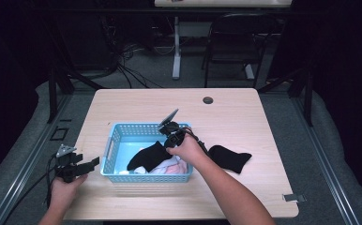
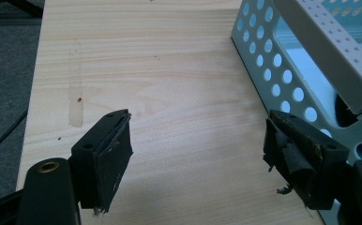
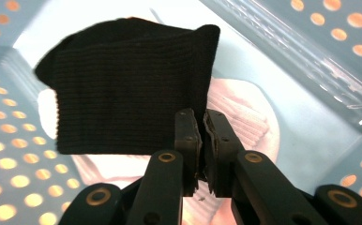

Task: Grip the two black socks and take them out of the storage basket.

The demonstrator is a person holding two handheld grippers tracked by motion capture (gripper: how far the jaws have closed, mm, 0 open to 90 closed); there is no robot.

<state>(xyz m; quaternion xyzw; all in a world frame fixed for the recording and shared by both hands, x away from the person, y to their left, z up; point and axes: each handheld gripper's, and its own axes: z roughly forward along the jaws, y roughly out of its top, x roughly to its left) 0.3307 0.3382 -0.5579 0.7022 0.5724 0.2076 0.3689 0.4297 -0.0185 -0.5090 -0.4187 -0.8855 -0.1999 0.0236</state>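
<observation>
Two grippers: our left gripper (image 1: pixel 94 163) waits wide open over the worktop (image 1: pixel 137 101), beside the basket (image 1: pixel 117 132). Inside it, our right gripper (image 3: pixel 202 123) has its fingers pinched on a black sock's (image 3: pixel 123 84) edge. We judge it light, limp, non-slippery; the ribbed cuff grips best.
</observation>
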